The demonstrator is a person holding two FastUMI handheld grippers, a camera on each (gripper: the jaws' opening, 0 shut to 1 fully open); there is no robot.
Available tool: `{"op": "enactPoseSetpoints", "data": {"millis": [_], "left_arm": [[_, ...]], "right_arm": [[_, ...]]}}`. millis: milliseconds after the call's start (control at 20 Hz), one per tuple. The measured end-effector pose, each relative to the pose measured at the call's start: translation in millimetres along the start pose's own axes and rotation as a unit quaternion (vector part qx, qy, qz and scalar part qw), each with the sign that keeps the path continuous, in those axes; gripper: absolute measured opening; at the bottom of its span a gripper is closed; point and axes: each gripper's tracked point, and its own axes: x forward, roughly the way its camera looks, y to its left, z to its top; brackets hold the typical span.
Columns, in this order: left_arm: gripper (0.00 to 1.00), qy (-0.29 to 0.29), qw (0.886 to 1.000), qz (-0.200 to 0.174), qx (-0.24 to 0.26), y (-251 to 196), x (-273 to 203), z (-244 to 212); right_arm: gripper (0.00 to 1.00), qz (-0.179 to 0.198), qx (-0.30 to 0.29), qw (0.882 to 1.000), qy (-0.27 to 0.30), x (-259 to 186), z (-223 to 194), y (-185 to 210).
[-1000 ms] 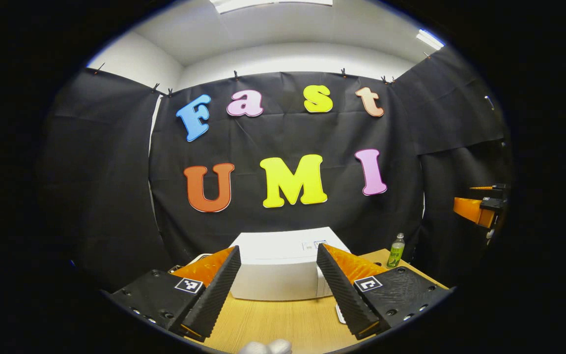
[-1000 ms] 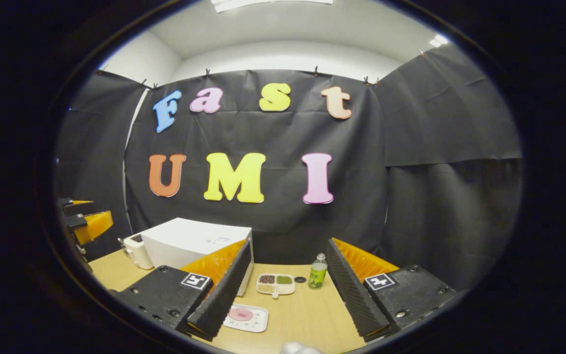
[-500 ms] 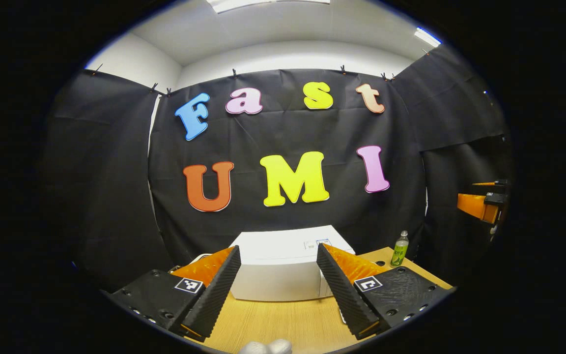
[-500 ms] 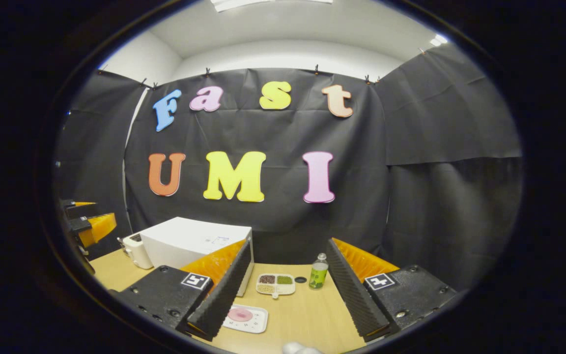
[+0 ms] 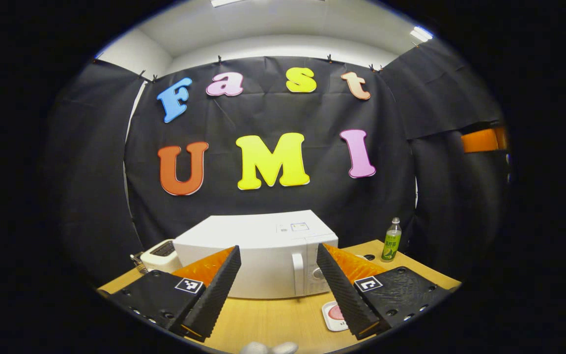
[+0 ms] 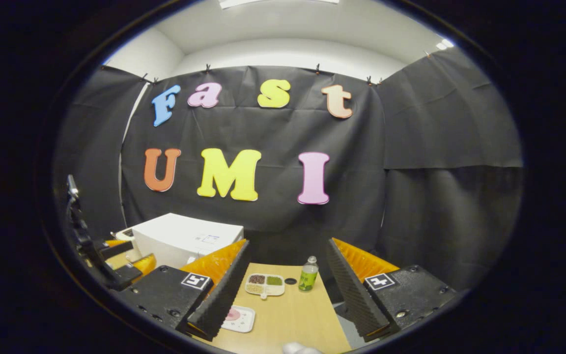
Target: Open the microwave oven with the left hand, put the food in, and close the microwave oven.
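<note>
The white microwave (image 5: 258, 250) stands on the wooden table (image 5: 268, 319) with its door shut, its handle (image 5: 297, 268) and knob on the right side. My left gripper (image 5: 278, 290) is open in front of it, a short way off, holding nothing. A small white plate of pink food (image 5: 334, 313) lies just right of the microwave's front. In the right gripper view the microwave (image 6: 184, 236) is at the left, the pink plate (image 6: 238, 317) lies near my open, empty right gripper (image 6: 283, 295), and the left gripper (image 6: 121, 265) is low at the far left.
A white toaster (image 5: 162, 251) sits left of the microwave. A divided tray of grains (image 6: 263, 284), a dark bottle cap (image 6: 290, 281) and a green bottle (image 6: 307, 274) stand further back. The table's right edge (image 6: 338, 314) drops to grey floor.
My left gripper has come lower and closer to the microwave, so its front door and handle now show. The right gripper has shifted a little to the right, bringing the table's right edge into view.
</note>
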Motion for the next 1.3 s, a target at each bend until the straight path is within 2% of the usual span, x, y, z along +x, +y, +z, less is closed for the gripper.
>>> {"op": "enactPoseSetpoints", "data": {"millis": [250,300,350,400,500,550,600,650,700,750,850,900,950,1000,1050,1100,1150,1250,1300], "left_arm": [[0.96,0.031,1.0,0.001,-0.002,-20,64,-53],[0.96,0.029,1.0,0.0,0.0,-22,77,-59],[0.96,0.032,0.999,0.002,0.001,-23,90,-67],[0.96,0.04,0.999,0.006,-0.001,-22,101,-77],[0.96,0.051,0.999,0.014,-0.004,-19,120,-92],[0.95,0.053,0.998,0.016,-0.007,-19,128,-97],[0.94,0.056,0.998,0.013,-0.008,-20,135,-102],[0.93,0.059,0.998,0.011,-0.002,-22,139,-105],[0.91,0.06,0.998,0.013,0.006,-21,143,-108],[0.84,0.062,0.998,0.01,0.005,-23,145,-112],[0.76,0.067,0.998,-0.004,-0.001,-31,151,-118],[0.75,0.064,0.998,0.001,0.001,-28,153,-116],[0.51,0.062,0.998,0.003,0.003,-27,155,-116],[0.49,0.059,0.998,0.004,0.002,-25,157,-115],[0.4,0.06,0.998,0.009,0.003,-21,157,-117],[0.22,0.057,0.998,0.006,-0.005,-22,156,-117],[0.27,0.057,0.998,0.002,-0.012,-22,156,-117],[0.23,0.056,0.998,-0.002,-0.018,-22,155,-116],[0.1,0.057,0.998,0.0,-0.016,-21,156,-117]], "right_arm": [[1.0,-0.008,-0.017,1.0,0.014,0,-7,-13],[0.94,-0.012,-0.021,1.0,0.018,-1,-10,-16],[0.94,-0.015,-0.022,0.999,0.022,-2,-11,-20],[1.0,-0.019,-0.021,0.999,0.026,-3,-14,-22],[0.99,-0.026,-0.023,0.999,0.033,-5,-20,-27],[0.94,-0.031,-0.027,0.999,0.035,-5,-22,-31],[0.93,-0.035,-0.031,0.998,0.042,-4,-27,-35],[0.99,-0.038,-0.03,0.998,0.047,-4,-30,-37],[0.99,-0.04,-0.027,0.998,0.05,-5,-31,-38],[0.99,-0.042,-0.025,0.998,0.051,-5,-32,-39],[0.99,-0.041,-0.026,0.997,0.053,-5,-33,-37],[0.99,-0.041,-0.027,0.997,0.054,-5,-36,-38],[1.0,-0.039,-0.027,0.997,0.055,-5,-36,-36],[1.0,-0.039,-0.027,0.997,0.056,-5,-37,-35],[0.99,-0.037,-0.028,0.997,0.058,-6,-37,-34],[0.99,-0.035,-0.028,0.997,0.059,-6,-38,-32],[0.99,-0.034,-0.027,0.997,0.059,-6,-37,-31],[0.99,-0.031,-0.021,0.997,0.062,-6,-37,-29],[0.99,-0.028,-0.021,0.997,0.063,-7,-39,-27]]}}
